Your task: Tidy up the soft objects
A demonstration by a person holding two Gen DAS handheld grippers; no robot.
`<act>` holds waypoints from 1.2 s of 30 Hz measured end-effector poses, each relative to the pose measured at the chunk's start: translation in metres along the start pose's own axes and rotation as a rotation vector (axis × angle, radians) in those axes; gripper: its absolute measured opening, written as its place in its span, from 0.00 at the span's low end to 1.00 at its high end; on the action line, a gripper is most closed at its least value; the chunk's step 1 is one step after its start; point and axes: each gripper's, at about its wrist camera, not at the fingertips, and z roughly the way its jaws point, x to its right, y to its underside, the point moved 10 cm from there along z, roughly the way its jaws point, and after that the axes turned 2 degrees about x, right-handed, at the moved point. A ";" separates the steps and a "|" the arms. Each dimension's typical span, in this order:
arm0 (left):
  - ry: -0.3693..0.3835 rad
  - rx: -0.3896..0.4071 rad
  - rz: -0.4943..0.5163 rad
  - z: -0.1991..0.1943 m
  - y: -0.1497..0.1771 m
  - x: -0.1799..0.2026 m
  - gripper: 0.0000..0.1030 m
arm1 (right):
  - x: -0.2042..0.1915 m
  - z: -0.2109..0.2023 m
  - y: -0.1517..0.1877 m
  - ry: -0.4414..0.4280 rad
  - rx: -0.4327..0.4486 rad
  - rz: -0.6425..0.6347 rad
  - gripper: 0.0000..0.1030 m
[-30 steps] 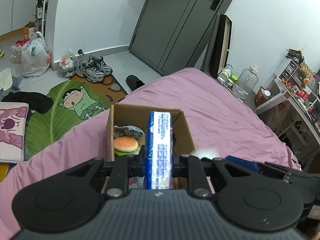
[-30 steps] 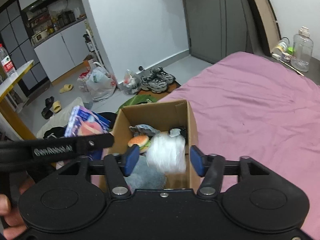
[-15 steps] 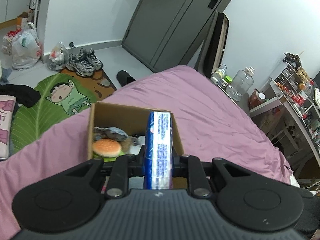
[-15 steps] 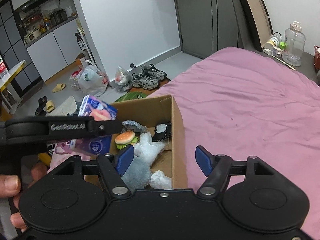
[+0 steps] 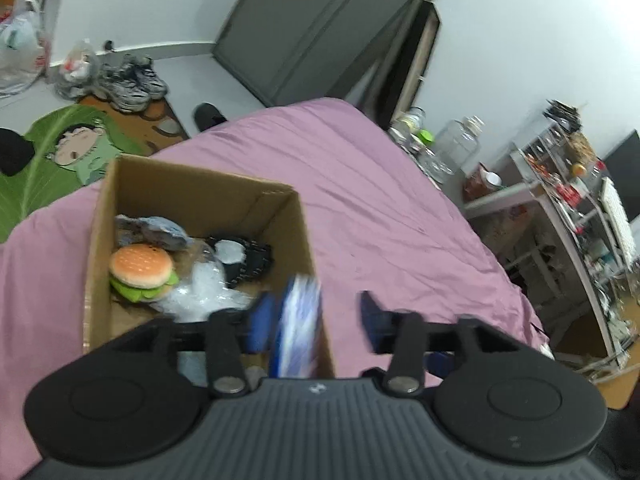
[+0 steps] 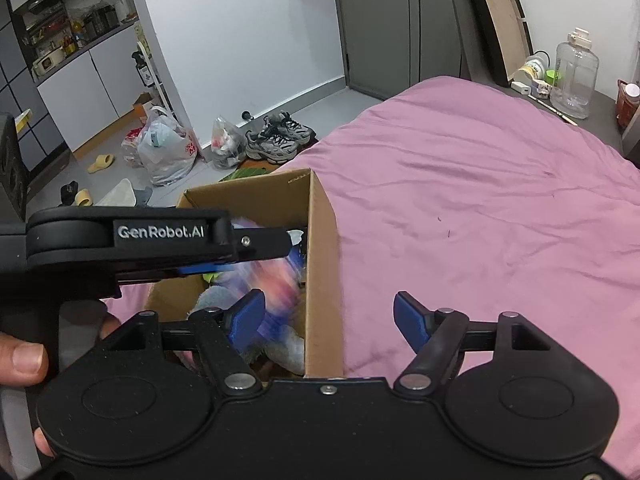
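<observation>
Evidently the drop-off step is in hand: the left gripper [image 5: 314, 316] stands spread wide with the blue-and-white tissue pack [image 5: 298, 328] loose and motion-blurred between its fingers, at the 4 o'clock corner of the cardboard box [image 5: 200, 196] on the pink bed [image 5: 380, 208]. Next, I judge, the left gripper should lift clear, while the right gripper [image 6: 328, 320], also open and empty, seeks another soft item.

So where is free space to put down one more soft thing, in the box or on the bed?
The purple bedspread right of the cardboard box lies bare. Inside the box it is crowded: burger toy, clear plastic bag and black glove fill the floor, with bare cardboard only along the far wall.
</observation>
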 end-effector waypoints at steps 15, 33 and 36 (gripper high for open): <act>-0.114 -0.014 0.089 -0.047 -0.007 -0.002 0.63 | 0.002 -0.025 -0.012 -0.048 0.015 0.015 0.76; -0.222 -0.020 0.213 -0.122 -0.006 0.023 0.89 | 0.003 -0.092 -0.036 -0.114 0.080 0.031 1.00; -0.239 -0.010 0.218 -0.134 -0.006 0.027 0.90 | 0.005 -0.103 -0.037 -0.119 0.073 0.031 1.00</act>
